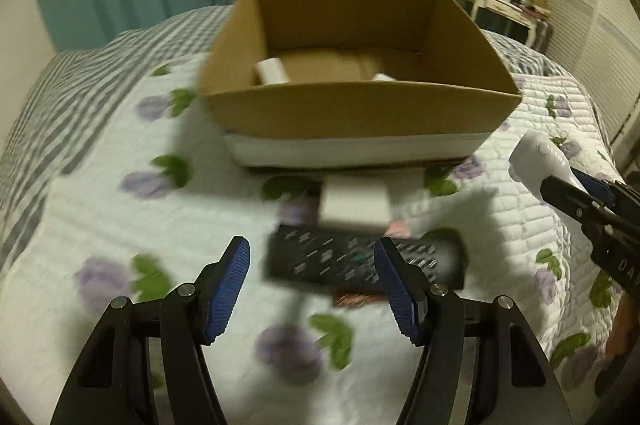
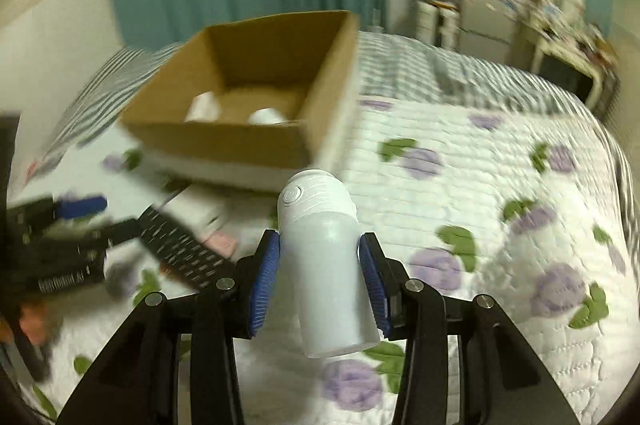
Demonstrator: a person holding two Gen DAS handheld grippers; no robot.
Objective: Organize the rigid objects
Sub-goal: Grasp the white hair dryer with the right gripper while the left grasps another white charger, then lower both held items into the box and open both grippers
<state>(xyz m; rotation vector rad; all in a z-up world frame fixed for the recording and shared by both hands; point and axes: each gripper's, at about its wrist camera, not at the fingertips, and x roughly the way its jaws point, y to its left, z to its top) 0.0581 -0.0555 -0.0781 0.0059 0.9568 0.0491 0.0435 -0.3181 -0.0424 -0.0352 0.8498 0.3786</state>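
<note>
The right gripper (image 2: 319,275) clamps a white plastic bottle (image 2: 324,265) above the floral quilt (image 2: 460,185), near the cardboard box (image 2: 224,141). The left gripper (image 1: 312,289) hangs wide open and empty over a black remote control (image 1: 340,261).

Two white things (image 1: 272,71) in the cardboard box (image 1: 360,109) are mostly hidden behind its near wall, so their kind cannot be told. The remote control (image 1: 344,261) is smeared by blur, its button labels unreadable, and a blue pad covers part of it. A reddish-brown thing (image 1: 354,299) under the remote shows only an edge. A white block (image 1: 354,203) above it is blurred too. In the right wrist view the bottle's (image 2: 324,265) sides are covered by the pads.
</note>
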